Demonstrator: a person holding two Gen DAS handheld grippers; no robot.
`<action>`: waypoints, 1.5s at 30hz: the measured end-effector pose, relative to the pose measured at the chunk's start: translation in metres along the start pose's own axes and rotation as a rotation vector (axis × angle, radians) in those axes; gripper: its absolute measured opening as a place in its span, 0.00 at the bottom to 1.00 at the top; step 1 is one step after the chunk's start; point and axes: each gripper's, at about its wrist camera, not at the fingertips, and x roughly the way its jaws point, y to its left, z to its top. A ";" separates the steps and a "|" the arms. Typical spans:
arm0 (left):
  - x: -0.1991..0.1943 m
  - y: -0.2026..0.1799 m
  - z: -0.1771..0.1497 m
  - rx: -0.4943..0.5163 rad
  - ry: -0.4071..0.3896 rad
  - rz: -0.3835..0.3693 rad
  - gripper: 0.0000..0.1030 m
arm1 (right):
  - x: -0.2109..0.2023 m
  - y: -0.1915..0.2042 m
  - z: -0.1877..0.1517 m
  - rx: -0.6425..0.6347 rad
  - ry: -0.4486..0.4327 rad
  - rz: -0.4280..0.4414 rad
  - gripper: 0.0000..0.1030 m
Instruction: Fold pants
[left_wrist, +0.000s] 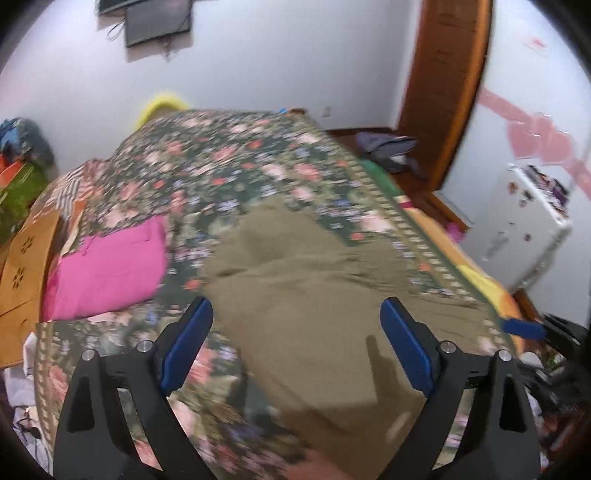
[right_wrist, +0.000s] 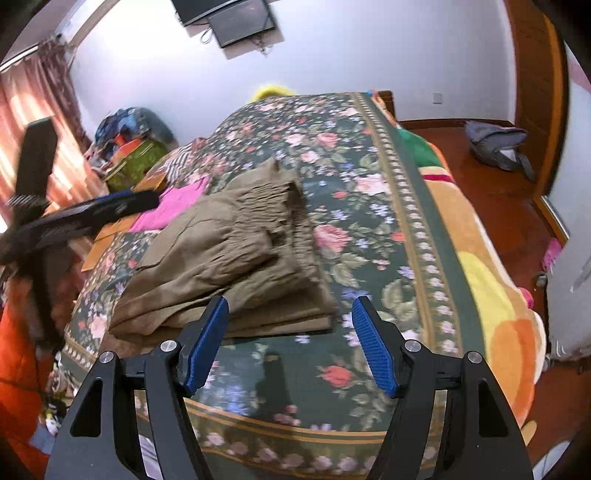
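Olive-brown pants (right_wrist: 229, 266) lie folded in a stacked bundle on the flowered bedspread (right_wrist: 369, 206), waistband end toward the far side. In the left wrist view the pants (left_wrist: 314, 302) fill the middle, blurred. My left gripper (left_wrist: 297, 317) is open and empty, held just above the near part of the pants. My right gripper (right_wrist: 290, 314) is open and empty, hovering over the near right corner of the bundle. The left gripper (right_wrist: 85, 214) shows as a dark blurred shape at the left of the right wrist view.
A pink folded garment (left_wrist: 107, 266) lies left of the pants. A wooden board (left_wrist: 22, 266) sits at the bed's left edge. An orange-yellow blanket (right_wrist: 491, 288) hangs on the right side. A grey bag (right_wrist: 496, 144) lies on the red floor. A white fridge (left_wrist: 524, 225) stands right.
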 end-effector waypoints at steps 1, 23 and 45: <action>0.011 0.012 0.004 -0.012 0.020 0.018 0.90 | 0.001 0.004 -0.001 -0.003 0.006 0.004 0.64; 0.091 0.081 -0.034 -0.121 0.160 0.020 0.91 | 0.056 0.007 0.007 -0.073 0.150 0.007 0.69; 0.049 0.076 -0.079 -0.298 0.146 0.060 0.90 | 0.150 -0.057 0.086 -0.155 0.214 -0.047 0.69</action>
